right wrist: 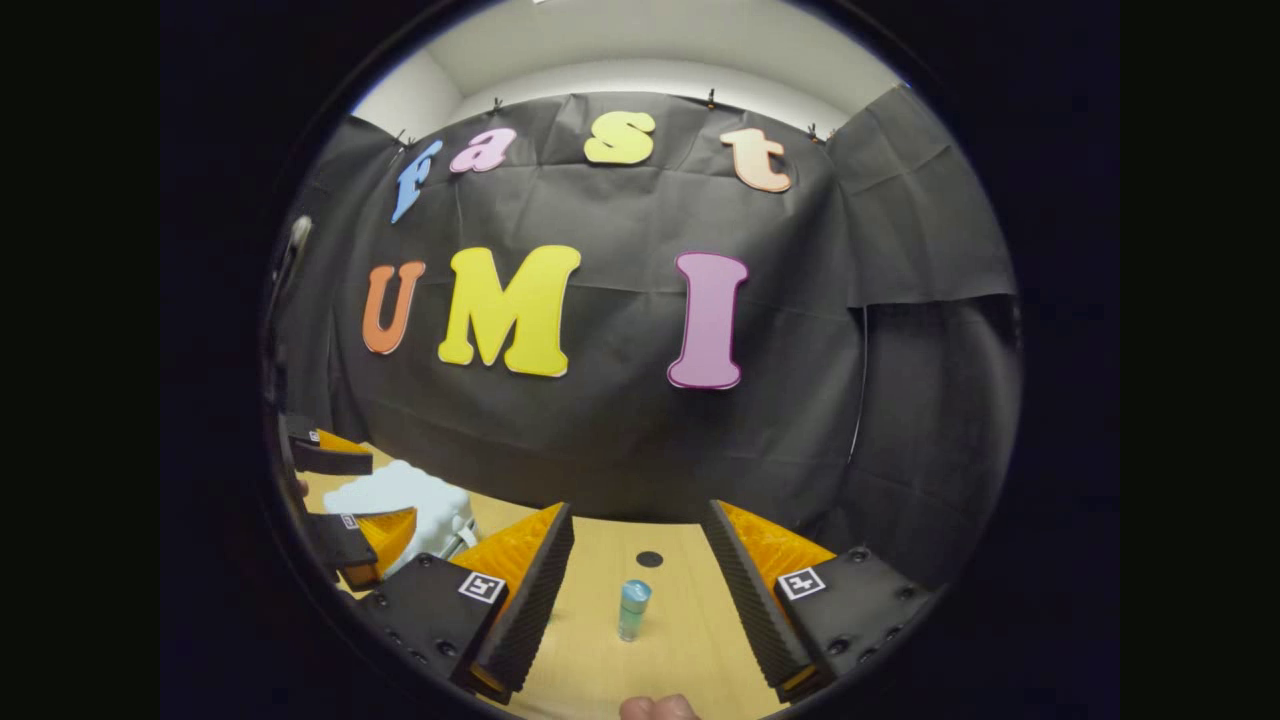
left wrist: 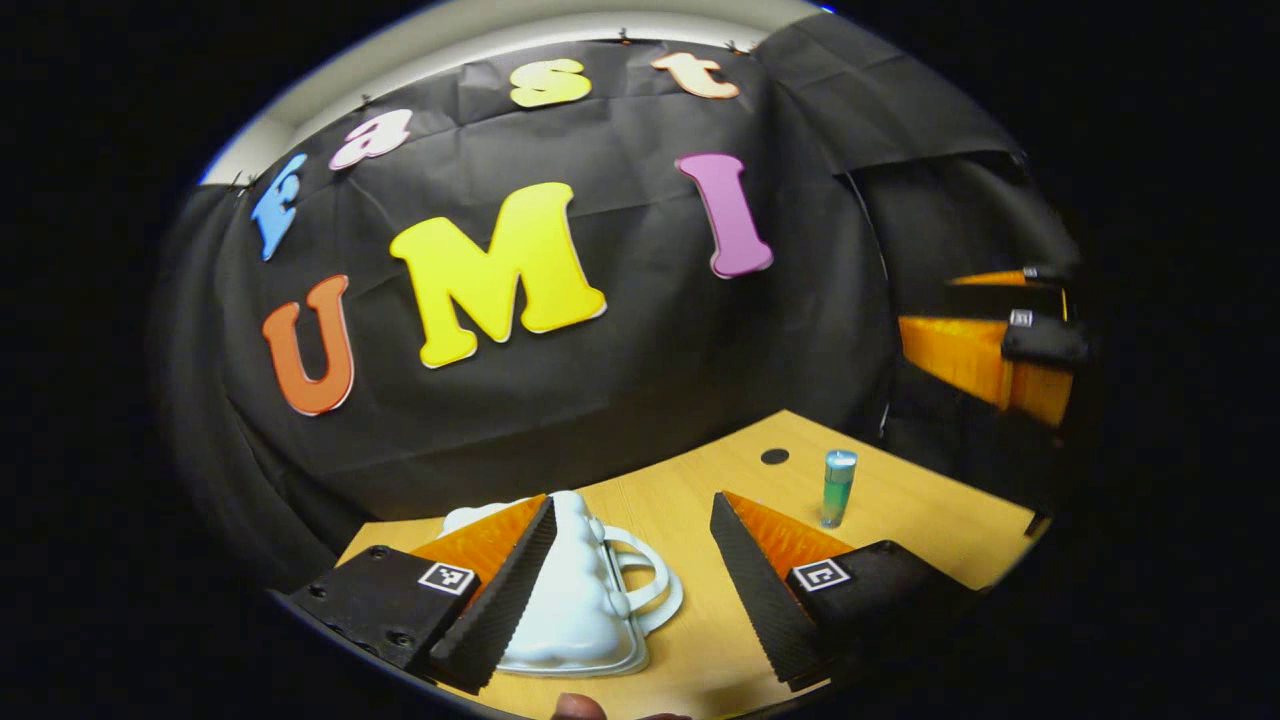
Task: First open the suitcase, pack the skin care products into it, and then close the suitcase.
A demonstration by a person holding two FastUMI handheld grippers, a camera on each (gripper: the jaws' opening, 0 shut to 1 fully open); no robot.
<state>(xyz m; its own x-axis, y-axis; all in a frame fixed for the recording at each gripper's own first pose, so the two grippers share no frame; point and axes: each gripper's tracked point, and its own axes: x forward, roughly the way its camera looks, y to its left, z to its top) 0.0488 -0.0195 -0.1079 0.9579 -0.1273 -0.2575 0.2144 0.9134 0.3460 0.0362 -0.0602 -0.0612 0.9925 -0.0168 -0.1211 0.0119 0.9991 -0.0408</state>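
suitcase (left wrist: pixel 580 600) partly hidden behind left gripper (left wrist: pixel 630 590), bottle (left wrist: pixel 838 487) label unreadable

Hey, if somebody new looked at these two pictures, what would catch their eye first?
Probably the white suitcase, a small moulded shell with a handle, lying closed on the wooden table just ahead of the open left gripper. Next, the slim teal skin care bottle standing upright, framed between the fingers of the open right gripper in the right gripper view. A small dark round spot marks the tabletop behind it.
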